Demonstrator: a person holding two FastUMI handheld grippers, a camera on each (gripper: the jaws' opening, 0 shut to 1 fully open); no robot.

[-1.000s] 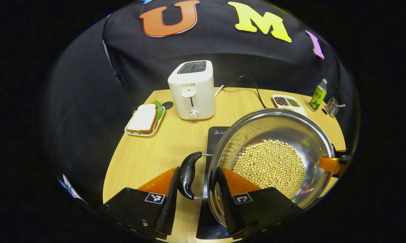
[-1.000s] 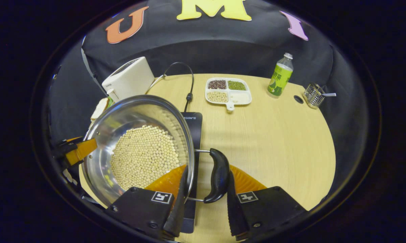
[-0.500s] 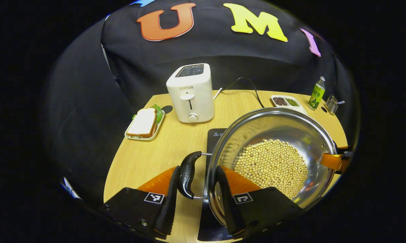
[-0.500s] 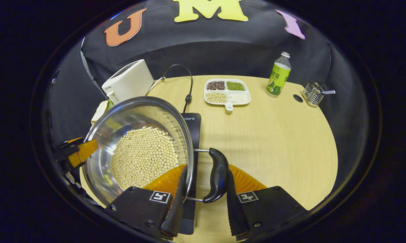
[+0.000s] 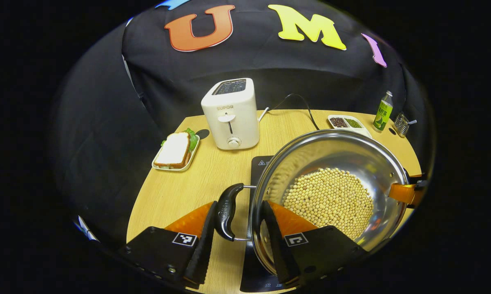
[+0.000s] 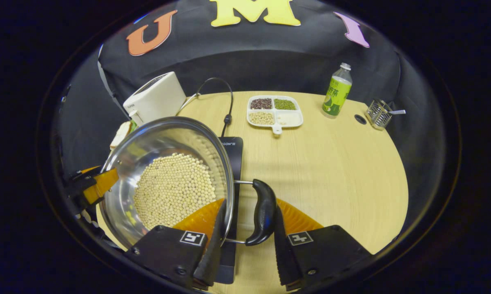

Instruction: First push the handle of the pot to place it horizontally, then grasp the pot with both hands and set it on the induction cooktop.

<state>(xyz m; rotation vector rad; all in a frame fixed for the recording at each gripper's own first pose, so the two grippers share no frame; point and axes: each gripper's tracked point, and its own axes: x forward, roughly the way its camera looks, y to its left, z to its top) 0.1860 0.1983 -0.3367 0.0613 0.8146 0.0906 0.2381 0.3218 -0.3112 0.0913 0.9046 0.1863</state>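
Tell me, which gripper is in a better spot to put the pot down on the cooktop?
Neither alone. The left gripper and right gripper each clamp a handle and rim on opposite sides of the pot, above the cooktop. Likely lower both together.

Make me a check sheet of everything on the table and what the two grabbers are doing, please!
Surface: round wooden table, dry.
Job's things: steel pot of pale beans over the black induction cooktop; whether it rests on it, cannot tell.
Clutter: toaster, sandwich tray, divided snack dish, green bottle, wire holder.
Grippers: left gripper straddles the pot's left handle; right gripper straddles the right handle.
Cables: black cord behind the cooktop.
Surroundings: black cloth wall.
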